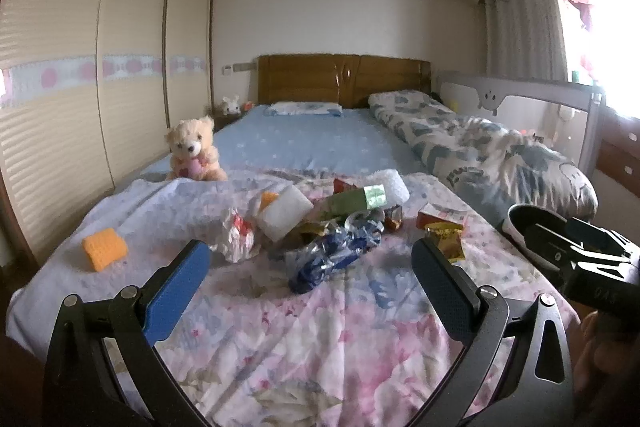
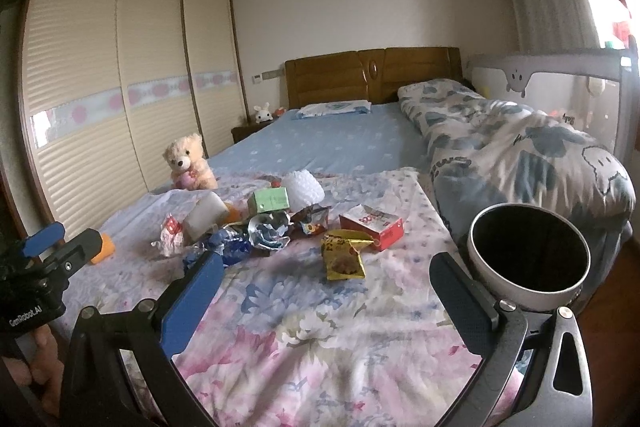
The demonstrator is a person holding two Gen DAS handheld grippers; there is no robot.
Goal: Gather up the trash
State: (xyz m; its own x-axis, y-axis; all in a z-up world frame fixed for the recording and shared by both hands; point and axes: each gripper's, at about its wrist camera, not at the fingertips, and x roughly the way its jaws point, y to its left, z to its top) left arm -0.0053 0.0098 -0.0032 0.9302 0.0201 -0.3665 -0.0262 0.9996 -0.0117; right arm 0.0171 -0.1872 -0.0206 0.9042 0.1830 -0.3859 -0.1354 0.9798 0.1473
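Note:
A heap of trash lies mid-bed on the floral sheet (image 1: pixel 320 339): a blue foil wrapper (image 1: pixel 332 259), a white foam block (image 1: pixel 284 215), a green carton (image 2: pixel 269 199), bubble wrap (image 2: pixel 303 189), a red box (image 2: pixel 372 225), a yellow snack packet (image 2: pixel 342 259) and a crumpled white-red wrapper (image 1: pixel 236 239). An orange sponge (image 1: pixel 105 249) sits apart at the left. A white bin (image 2: pixel 536 297) with a dark inside stands at the bed's right edge. My left gripper (image 1: pixel 310 251) is open just short of the blue wrapper. My right gripper (image 2: pixel 326 261) is open before the yellow packet, beside the bin.
A teddy bear (image 1: pixel 195 151) sits at the bed's left edge behind the heap. A rolled patterned duvet (image 2: pixel 520 151) runs along the right side by a grey bed rail (image 2: pixel 560 75). A wardrobe (image 1: pixel 80 67) lines the left wall. A hand (image 2: pixel 40 359) holds the left gripper.

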